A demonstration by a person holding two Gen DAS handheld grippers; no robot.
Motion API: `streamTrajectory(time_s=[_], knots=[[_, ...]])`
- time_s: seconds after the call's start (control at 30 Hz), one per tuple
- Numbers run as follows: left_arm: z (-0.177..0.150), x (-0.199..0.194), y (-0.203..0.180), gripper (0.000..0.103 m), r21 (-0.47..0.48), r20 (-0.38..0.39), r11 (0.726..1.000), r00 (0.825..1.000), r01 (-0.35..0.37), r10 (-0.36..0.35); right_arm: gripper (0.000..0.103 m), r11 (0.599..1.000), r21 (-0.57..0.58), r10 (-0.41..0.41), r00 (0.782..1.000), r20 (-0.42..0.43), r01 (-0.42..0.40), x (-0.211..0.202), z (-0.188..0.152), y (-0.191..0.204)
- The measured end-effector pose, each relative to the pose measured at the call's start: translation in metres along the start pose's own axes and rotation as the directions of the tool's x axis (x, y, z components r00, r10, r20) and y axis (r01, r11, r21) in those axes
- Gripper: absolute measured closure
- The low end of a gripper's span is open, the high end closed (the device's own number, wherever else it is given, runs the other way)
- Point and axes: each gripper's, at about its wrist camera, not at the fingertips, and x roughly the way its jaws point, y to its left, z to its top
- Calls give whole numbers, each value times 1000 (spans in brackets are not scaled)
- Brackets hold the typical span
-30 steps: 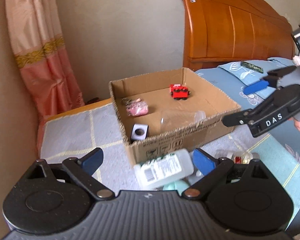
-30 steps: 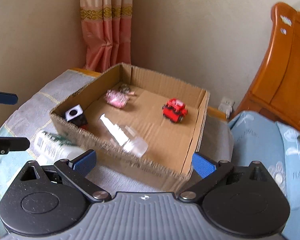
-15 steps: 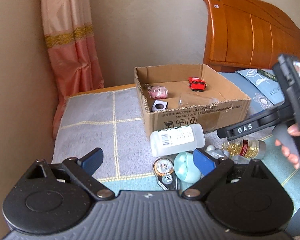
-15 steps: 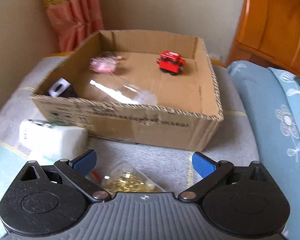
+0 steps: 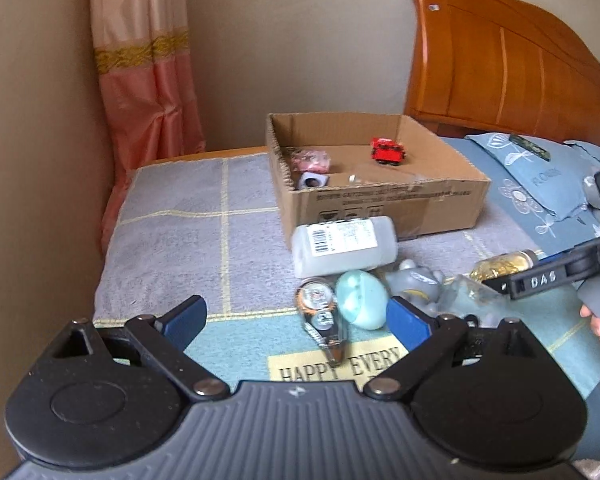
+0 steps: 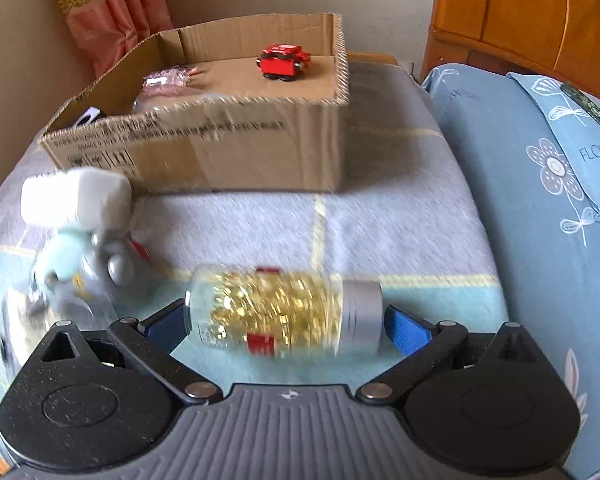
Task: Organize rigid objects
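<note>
Right wrist view: my right tool (image 6: pixel 284 326) has dropped from the cardboard box (image 6: pixel 236 148), fingers apart around the capsule bottle (image 6: pixel 276 312), unclamped; left tool (image 5: pixel 296 316) apart, empty.

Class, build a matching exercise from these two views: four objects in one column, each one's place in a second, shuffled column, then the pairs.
Objects:
1. red toy car
2. bottle of golden capsules
3. white bottle
4. correction tape

Places:
A. between the right gripper pads
B. inside the cardboard box
C. ahead of the open left gripper
D. lying against the box front

Pairs: 1-B, 2-A, 3-D, 4-C
</note>
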Motion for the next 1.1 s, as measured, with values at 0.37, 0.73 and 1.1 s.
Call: streamTrajectory(time_s=[0.37, 0.73, 1.1], knots=[[15, 37, -37, 7, 125, -39, 992, 999, -3, 8, 0, 995, -103, -12, 999, 50, 17, -2, -36, -7], [12, 31, -80, 7, 237, -85, 965, 992, 115, -97, 0, 985, -171, 53, 988, 142, -29, -2, -47, -19], [8, 32, -118, 7, 314, -117, 938, 986, 149, -118, 0, 976, -211, 94, 980, 176, -56, -13, -65, -37]])
